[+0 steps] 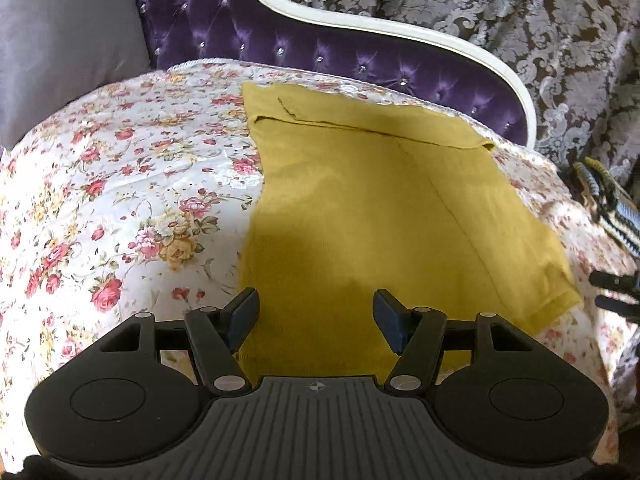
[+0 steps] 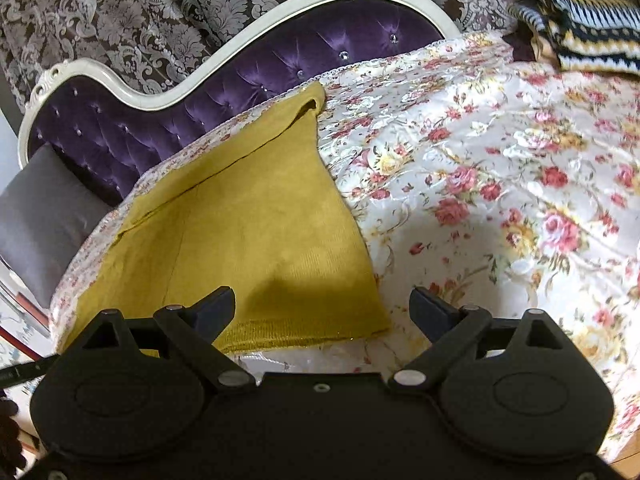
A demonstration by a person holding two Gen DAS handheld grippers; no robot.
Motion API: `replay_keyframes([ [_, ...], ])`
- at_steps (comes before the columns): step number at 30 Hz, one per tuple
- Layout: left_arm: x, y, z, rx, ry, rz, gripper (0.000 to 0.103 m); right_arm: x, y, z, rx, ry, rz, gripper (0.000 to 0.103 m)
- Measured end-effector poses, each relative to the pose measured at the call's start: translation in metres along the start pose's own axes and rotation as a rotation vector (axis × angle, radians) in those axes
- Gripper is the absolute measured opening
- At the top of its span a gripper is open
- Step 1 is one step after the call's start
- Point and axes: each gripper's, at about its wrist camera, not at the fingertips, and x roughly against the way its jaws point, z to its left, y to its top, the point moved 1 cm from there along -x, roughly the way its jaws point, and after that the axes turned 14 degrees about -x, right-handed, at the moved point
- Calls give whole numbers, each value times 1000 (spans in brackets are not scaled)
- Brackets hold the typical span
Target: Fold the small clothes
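Observation:
A mustard-yellow knit garment (image 1: 360,200) lies flat and folded on the floral bedspread (image 1: 120,184). My left gripper (image 1: 316,316) hovers open over the garment's near edge, nothing between its blue pads. In the right wrist view the same garment (image 2: 248,224) spreads to the left, its ribbed hem nearest me. My right gripper (image 2: 322,312) stands wide open above the hem's right corner; the pads touch no cloth. The tips of the right gripper (image 1: 616,292) show at the far right edge of the left wrist view.
A purple tufted headboard (image 1: 304,52) with a white frame runs behind the bed, patterned curtains (image 1: 520,20) beyond it. A grey pillow (image 1: 64,40) sits at the back left. A striped crocheted piece (image 2: 580,28) lies at the bed's far right corner.

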Motion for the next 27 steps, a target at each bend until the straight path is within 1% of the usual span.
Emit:
replay_keyframes([
  [3,2,-4,-3,-7,-4,-8,62,-2,-3,-4,-30,39,4,95],
  [7,9,-9,-4,-10,7,-15,63,-8,-6,-7,-57,67,16,95],
  [9,15,-13,-2,8,30,-30,63,-11,-8,-9,-72,74,22,95],
  [12,15,-19,7,39,42,-10,63,-14,-10,-10,-85,83,30,95],
  [13,15,-21,9,46,40,-15,63,-15,-11,-11,-89,85,33,95],
  [15,15,-22,11,45,27,-19,64,-17,-12,-11,-90,85,38,96],
  [17,14,-21,13,59,1,-27,69,-19,-13,-11,-86,84,38,97],
  [18,14,-21,13,73,-11,-33,70,-20,-14,-9,-86,87,37,97],
  [24,7,-19,9,86,-80,-57,71,-21,-16,-10,-104,120,25,97],
  [25,6,-18,9,87,-90,-57,71,-21,-16,-10,-109,126,23,96],
  [27,5,-18,8,91,-106,-58,69,-19,-16,-11,-117,130,17,89],
])
